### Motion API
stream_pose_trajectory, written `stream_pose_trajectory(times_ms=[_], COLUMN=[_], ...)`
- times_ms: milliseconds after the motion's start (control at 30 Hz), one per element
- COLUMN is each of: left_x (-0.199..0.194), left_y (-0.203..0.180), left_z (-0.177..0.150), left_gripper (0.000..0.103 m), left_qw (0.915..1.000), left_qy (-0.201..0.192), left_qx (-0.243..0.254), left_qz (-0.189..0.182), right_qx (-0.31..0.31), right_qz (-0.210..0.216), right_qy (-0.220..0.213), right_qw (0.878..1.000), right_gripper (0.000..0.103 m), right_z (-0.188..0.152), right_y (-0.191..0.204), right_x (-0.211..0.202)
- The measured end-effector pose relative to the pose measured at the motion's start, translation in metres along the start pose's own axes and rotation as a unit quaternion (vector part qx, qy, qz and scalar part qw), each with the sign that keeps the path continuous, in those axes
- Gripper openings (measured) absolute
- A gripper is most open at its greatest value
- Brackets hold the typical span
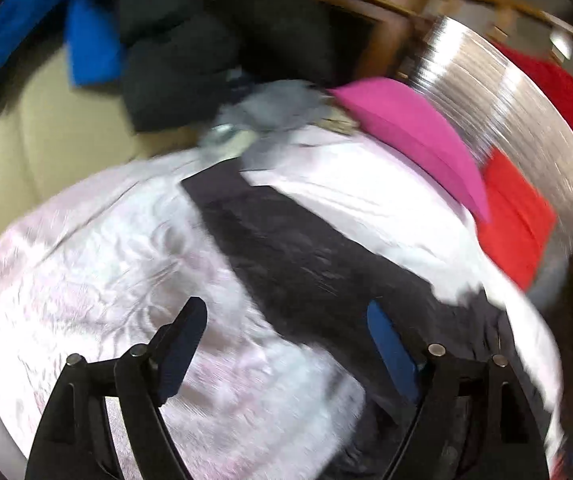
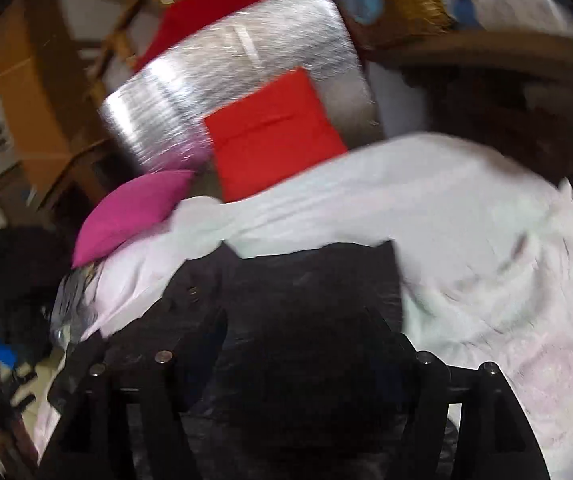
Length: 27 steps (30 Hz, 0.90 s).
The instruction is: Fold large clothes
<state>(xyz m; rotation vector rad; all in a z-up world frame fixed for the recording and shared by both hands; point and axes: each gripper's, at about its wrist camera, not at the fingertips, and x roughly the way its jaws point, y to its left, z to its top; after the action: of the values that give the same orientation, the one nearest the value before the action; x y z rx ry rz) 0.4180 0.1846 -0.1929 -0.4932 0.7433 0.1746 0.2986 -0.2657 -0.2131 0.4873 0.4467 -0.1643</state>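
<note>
Lying across the pale pink sheet [image 1: 118,248], a dark garment [image 1: 306,264] is seen, its long axis running away toward the pink cushion [image 1: 410,136]. The left gripper [image 1: 282,344] is spread, empty. The right gripper [image 2: 306,344] seems parted, though blurred. A red cushion [image 2: 270,140] is set beside the pink one.

left gripper [image 1: 286,344]: jaws wide apart, nothing between blue pads [image 1: 390,350]. right gripper [image 2: 306,344]: fingers spread, dark against dark cloth, blurred; grip unclear.
</note>
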Motion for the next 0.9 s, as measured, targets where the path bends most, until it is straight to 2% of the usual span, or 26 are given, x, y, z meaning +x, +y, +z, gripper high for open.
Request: stream_pose_trajectory(times_ms=[100,200,267,300,400,500,600,700,800,900], left_x=[0.032,0.073,0.095,0.104,0.127,0.136,0.147,0.149,0.133,0.104], left_y=[0.023,0.043,0.057,0.059,0.069,0.068,0.057,0.043,0.019,-0.019], left_z=[0.009,0.012,0.012,0.011,0.014,0.020,0.025,0.026,0.032,0.038], left_gripper=[0.083,0.082,0.082,0.080,0.058,0.048,0.025,0.011,0.008,0.007], left_qw=[0.9974,0.9853,0.9751,0.9729,0.9673,0.9714,0.9739,0.9809,0.9872,0.9910], left_qy=[0.038,0.090,0.102,0.101,0.110,0.095,0.104,0.101,0.076,0.050], left_qx=[-0.059,-0.132,-0.180,-0.192,-0.214,-0.204,-0.182,-0.150,-0.115,-0.063], left_qz=[-0.013,-0.060,-0.080,-0.079,-0.080,-0.075,-0.087,-0.072,-0.081,-0.108], right_qx=[-0.013,-0.003,0.019,0.021,0.030,0.031,0.020,0.022,0.038,0.065], right_qz=[0.028,0.020,0.000,-0.001,0.006,0.009,0.004,0.006,0.015,0.027], right_qy=[0.056,0.133,0.189,0.190,0.188,0.189,0.190,0.190,0.189,0.187], right_qw=[0.998,0.991,0.982,0.982,0.982,0.981,0.982,0.982,0.981,0.980], right_gripper=[0.070,0.068,0.065,0.065,0.065,0.065,0.065,0.065,0.065,0.065], right_z=[-0.014,-0.034,-0.047,-0.049,-0.046,-0.048,-0.049,-0.048,-0.046,-0.043], right_y=[0.018,0.019,0.010,0.008,0.007,0.007,0.009,0.008,0.004,-0.004], right_x=[0.027,0.062,0.089,0.091,0.091,0.091,0.091,0.091,0.090,0.085])
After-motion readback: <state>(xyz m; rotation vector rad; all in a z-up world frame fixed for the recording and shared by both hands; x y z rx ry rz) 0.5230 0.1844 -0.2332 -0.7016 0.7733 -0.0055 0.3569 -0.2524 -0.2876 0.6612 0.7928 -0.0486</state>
